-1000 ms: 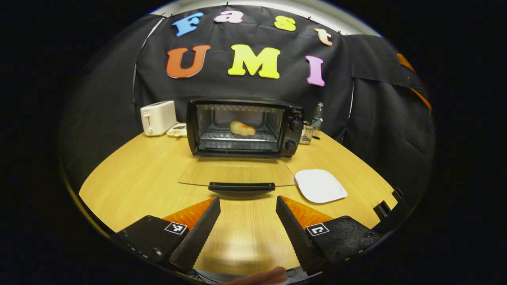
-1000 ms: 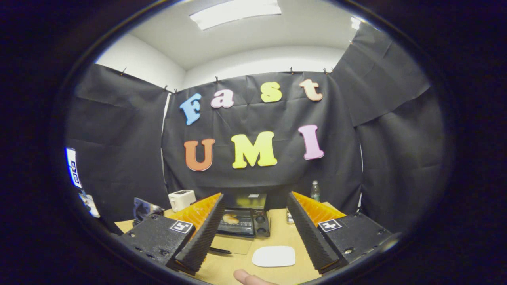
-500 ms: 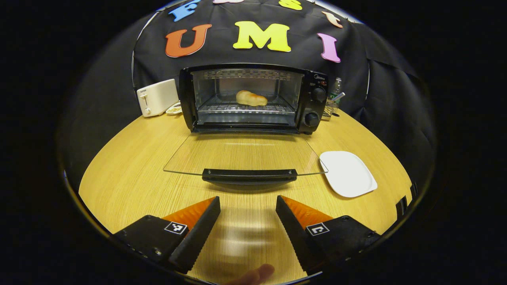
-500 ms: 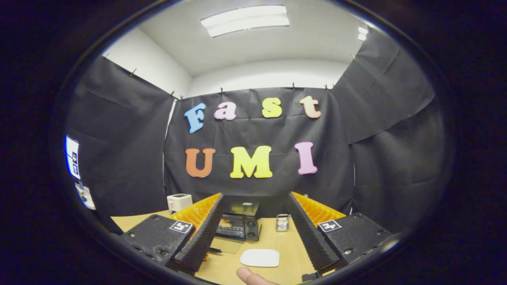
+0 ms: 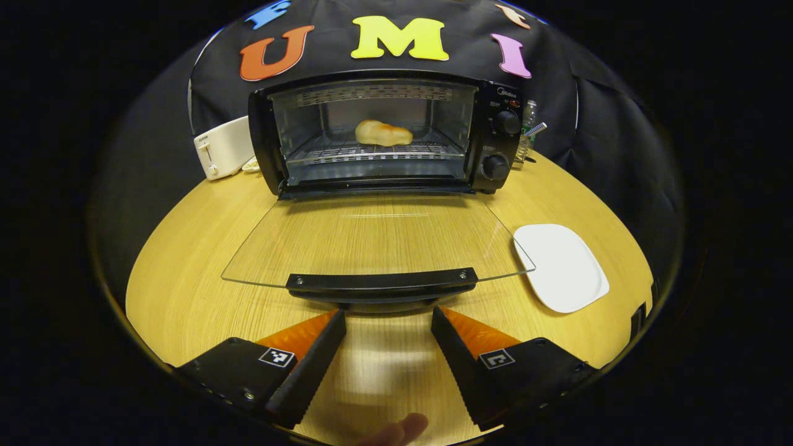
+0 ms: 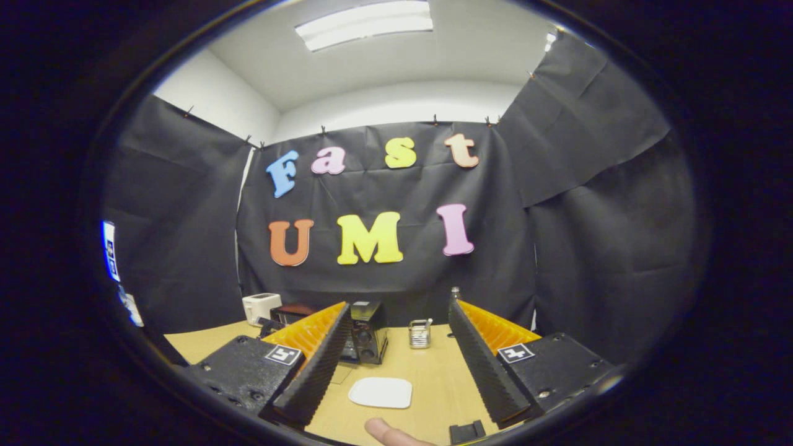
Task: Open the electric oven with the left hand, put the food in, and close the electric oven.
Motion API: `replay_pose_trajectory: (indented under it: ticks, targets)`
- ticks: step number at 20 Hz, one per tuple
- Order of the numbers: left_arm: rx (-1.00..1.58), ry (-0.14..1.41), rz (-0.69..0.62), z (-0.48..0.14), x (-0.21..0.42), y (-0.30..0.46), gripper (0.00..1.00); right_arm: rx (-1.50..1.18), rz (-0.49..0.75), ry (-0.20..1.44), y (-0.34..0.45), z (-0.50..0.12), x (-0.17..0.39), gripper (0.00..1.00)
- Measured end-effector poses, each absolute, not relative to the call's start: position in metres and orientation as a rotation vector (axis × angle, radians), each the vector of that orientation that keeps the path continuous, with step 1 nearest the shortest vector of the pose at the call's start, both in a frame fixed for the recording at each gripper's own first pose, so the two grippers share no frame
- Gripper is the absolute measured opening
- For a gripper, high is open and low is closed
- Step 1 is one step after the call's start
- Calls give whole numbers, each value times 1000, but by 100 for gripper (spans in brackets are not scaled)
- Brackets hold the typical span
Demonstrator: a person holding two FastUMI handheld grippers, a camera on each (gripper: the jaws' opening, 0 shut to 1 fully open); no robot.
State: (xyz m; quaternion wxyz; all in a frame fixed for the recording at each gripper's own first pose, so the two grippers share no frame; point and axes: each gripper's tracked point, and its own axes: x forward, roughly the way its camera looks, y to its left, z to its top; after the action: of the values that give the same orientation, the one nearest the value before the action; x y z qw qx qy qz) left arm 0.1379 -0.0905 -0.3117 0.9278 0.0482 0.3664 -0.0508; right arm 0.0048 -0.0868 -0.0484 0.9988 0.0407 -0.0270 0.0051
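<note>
In the left gripper view a black electric oven (image 5: 489, 133) stands at the back of the wooden table, its glass door (image 5: 372, 238) lying flat and open. A golden bread roll (image 5: 383, 133) rests on the rack inside. The door's black handle (image 5: 381, 282) lies just ahead of my left gripper (image 5: 388, 319), which is open and holds nothing. My right gripper (image 6: 399, 313) is open and raised well above the table, far back from the oven (image 6: 367, 339), which sits small behind its left finger.
A white plate (image 5: 560, 266) lies on the table to the right of the open door, seen too as a white plate (image 6: 380, 392) below the right gripper. A white toaster (image 5: 222, 147) stands left of the oven. A small metal rack (image 6: 420, 333) sits to the oven's right.
My left gripper has moved forward and lower, so the oven door handle is now close in front of its fingertips. The right gripper's view has swung to the right.
</note>
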Motion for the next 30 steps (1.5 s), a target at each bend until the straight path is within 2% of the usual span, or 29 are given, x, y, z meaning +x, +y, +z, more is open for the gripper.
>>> replay_pose_trajectory:
  ticks: [4,8,19,20,21,24,30]
  targets:
    - [61,791,-88,-311,140,-91,93,88,-22,-21,-111,-62,10,96]
    - [59,794,-92,-305,139,-92,94,102,0,-25,-105,-59,9,96]
    - [47,687,-135,-253,150,-95,95,95,22,-17,-74,-44,10,96]
    - [49,671,-146,-246,153,-95,86,95,26,-19,-73,-44,10,96]
    - [51,652,-149,-239,156,-94,95,91,25,-15,-72,-45,11,96]
    - [33,628,-162,-224,164,-94,92,91,14,-4,-76,-48,12,96]
    - [38,600,-137,-193,202,-90,92,101,11,20,-79,-55,15,96]
